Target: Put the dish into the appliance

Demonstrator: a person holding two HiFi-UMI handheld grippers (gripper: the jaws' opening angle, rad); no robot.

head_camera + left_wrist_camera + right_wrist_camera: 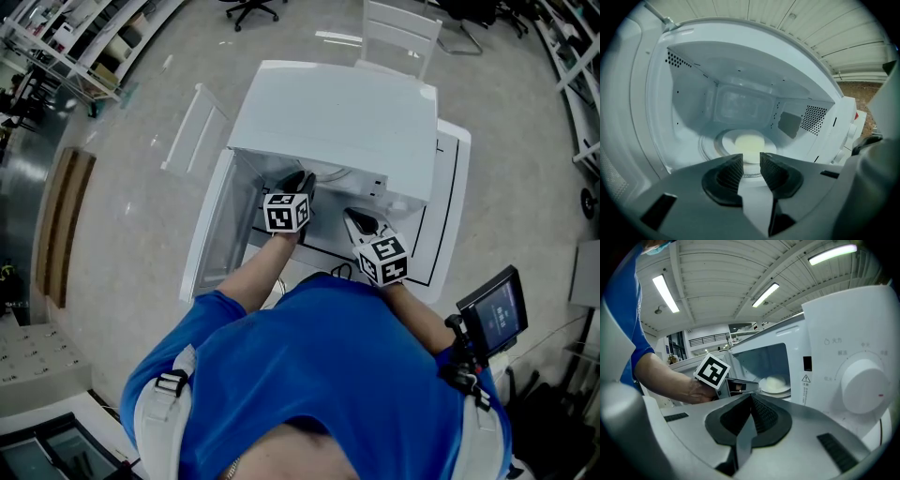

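The dish [749,142] is lying on the turntable [708,146] at the middle of the microwave [337,122] floor, with neither tool touching it. The left gripper [751,161] is hovering at the cavity's front edge, jaws a little apart with nothing between them. The right gripper [751,399] is waiting outside near the dial [862,386], jaws pressed together and empty. Placement is looking complete; the door [208,234] is standing open, so closing it is probably remaining.
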